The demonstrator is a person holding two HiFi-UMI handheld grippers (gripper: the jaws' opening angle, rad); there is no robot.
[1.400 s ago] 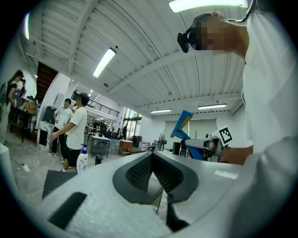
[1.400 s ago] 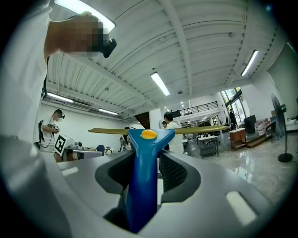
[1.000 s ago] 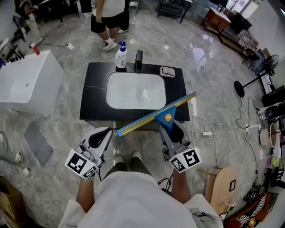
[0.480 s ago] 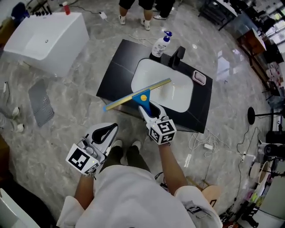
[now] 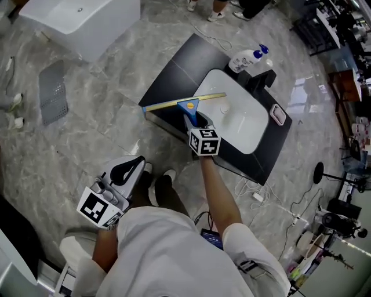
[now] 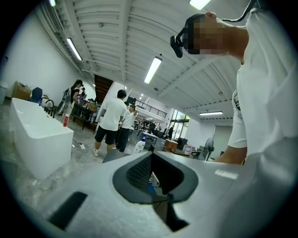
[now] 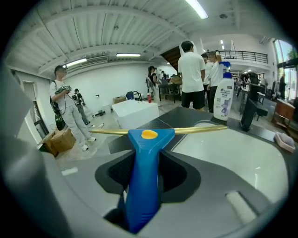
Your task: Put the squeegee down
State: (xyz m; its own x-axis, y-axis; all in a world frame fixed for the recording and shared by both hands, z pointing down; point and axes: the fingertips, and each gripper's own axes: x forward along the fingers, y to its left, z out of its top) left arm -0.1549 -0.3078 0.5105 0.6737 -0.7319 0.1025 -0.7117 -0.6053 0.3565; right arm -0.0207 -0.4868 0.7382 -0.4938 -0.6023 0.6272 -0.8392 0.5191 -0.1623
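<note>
The squeegee (image 5: 186, 105) has a blue handle and a long brass-coloured blade. It hangs level over the front left edge of the black vanity counter (image 5: 174, 75), beside the white sink basin (image 5: 237, 119). My right gripper (image 5: 196, 120) is shut on the blue handle. In the right gripper view the squeegee (image 7: 148, 139) rises between the jaws of the right gripper (image 7: 148, 158), its blade crosswise ahead. My left gripper (image 5: 128, 167) hangs low at the left by my legs, shut and holding nothing. The left gripper (image 6: 151, 160) shows its jaws together.
A soap bottle (image 5: 246, 58), a black faucet (image 5: 262, 78) and a soap dish (image 5: 278, 114) stand along the counter's far side. A white bathtub (image 5: 87, 17) and a grey mat (image 5: 52, 90) lie to the left. People stand behind the counter (image 7: 193, 69). Cables (image 5: 255, 194) trail at right.
My right gripper has gone forward and down with the squeegee, from in front of the counter to over its front left edge. The left gripper has dropped back to the left.
</note>
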